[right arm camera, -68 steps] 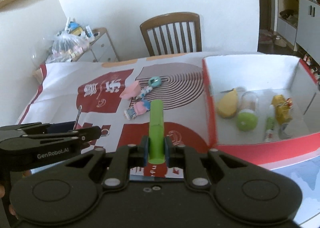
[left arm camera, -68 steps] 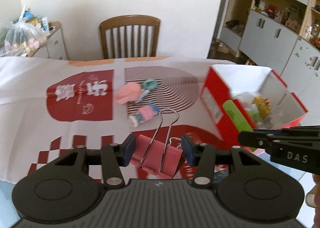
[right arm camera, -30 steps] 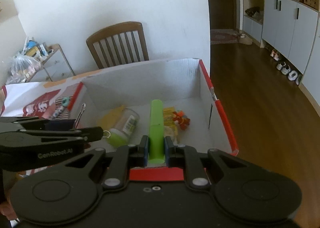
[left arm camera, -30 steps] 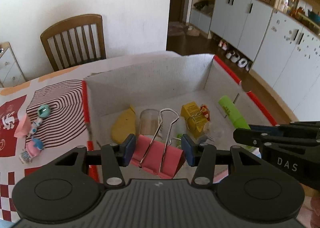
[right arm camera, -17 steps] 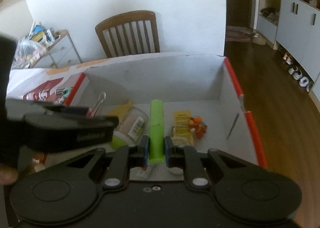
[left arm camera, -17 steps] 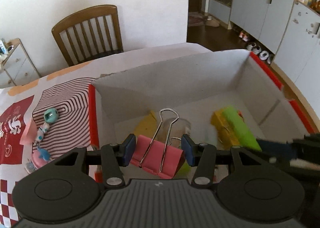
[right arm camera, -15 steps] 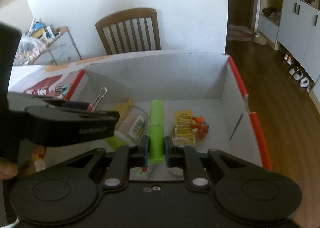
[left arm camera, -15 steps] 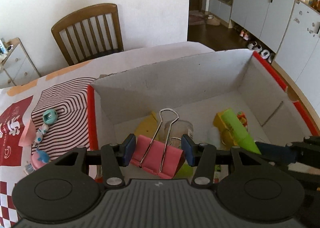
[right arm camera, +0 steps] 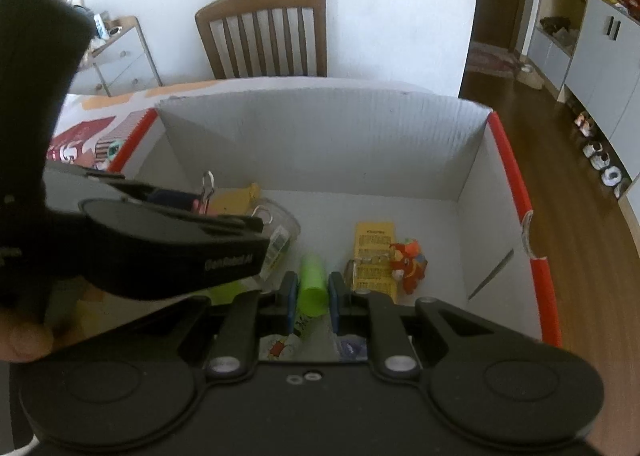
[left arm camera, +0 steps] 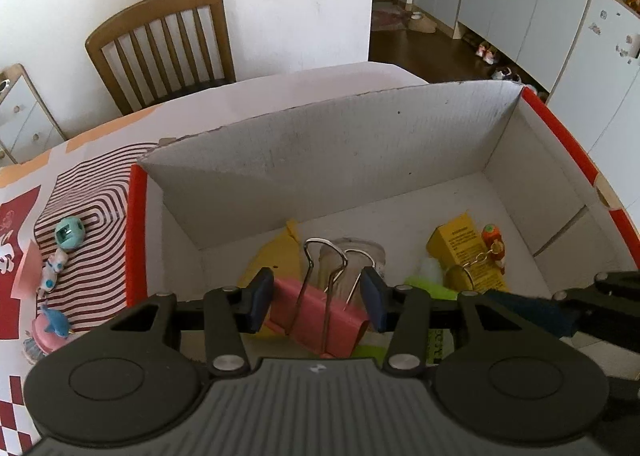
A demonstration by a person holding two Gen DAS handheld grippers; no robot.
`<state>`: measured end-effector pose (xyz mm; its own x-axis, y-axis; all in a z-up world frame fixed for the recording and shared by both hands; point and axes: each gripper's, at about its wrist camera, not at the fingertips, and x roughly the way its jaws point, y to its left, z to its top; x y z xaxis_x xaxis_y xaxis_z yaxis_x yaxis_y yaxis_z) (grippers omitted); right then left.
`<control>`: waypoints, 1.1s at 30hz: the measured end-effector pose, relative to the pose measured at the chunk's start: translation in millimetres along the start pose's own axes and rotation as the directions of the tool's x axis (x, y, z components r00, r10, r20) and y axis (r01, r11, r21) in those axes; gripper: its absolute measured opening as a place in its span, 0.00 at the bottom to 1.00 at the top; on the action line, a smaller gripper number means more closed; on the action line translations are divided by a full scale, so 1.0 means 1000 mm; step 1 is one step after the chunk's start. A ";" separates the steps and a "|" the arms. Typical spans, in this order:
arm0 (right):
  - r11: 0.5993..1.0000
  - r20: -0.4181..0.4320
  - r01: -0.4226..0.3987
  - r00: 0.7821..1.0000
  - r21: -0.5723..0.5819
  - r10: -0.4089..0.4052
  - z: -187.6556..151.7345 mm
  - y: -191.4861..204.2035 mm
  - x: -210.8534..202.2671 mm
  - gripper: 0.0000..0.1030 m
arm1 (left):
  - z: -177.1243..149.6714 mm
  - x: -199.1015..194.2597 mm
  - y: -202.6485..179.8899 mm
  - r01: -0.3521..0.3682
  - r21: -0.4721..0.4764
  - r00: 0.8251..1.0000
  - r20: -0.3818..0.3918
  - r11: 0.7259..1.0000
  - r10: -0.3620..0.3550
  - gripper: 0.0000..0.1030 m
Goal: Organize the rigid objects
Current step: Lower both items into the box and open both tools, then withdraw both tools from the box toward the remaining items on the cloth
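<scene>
My left gripper (left arm camera: 316, 296) hangs over the left half of the red and white cardboard box (left arm camera: 138, 216). A pink binder clip (left arm camera: 348, 320) with wire handles sits between its blue pads, and the jaws are closing on it. My right gripper (right arm camera: 313, 288) is shut on a green tube (right arm camera: 313, 280), low over the box's near middle. In the right wrist view the left gripper (right arm camera: 180, 196) crosses the left side, with the binder clip (right arm camera: 204, 192) at its tip. The green tube (left arm camera: 424, 284) also shows in the left wrist view, just right of the left gripper's fingers.
Inside the box lie a yellow card box (left arm camera: 468, 252), an orange toy on a chain (left arm camera: 494, 244), a clear jar (left arm camera: 352, 256) and a yellow pear-shaped thing (left arm camera: 276, 256). On the patterned cloth to the left are a teal round trinket (left arm camera: 68, 232) and a dolphin toy (left arm camera: 48, 328). A wooden chair (left arm camera: 160, 52) stands behind the table.
Both grippers have travelled from over the cloth to over the box and sunk toward its floor. The binder clip and green tube stay gripped; the box fills more of both views.
</scene>
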<state>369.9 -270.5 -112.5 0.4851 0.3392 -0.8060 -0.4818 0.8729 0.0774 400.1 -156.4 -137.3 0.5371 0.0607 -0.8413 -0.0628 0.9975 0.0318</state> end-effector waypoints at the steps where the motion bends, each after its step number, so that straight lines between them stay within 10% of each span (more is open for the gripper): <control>1: 1.000 -0.003 -0.002 1.000 0.003 0.002 0.000 0.000 0.001 0.14 | 0.000 0.001 0.000 0.004 0.000 1.000 -0.001 1.000 -0.004 0.46; 33: 0.999 0.048 -0.032 0.998 0.022 0.031 -0.011 0.004 -0.048 0.42 | -0.021 -0.066 0.008 0.055 -0.019 0.994 0.100 0.998 -0.052 0.59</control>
<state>336.2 -286.9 -79.6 0.5042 0.3823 -0.7744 -0.4807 0.8692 0.1161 346.3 -152.8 -93.0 0.6213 0.0115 -0.7835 -0.0489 0.9985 -0.0242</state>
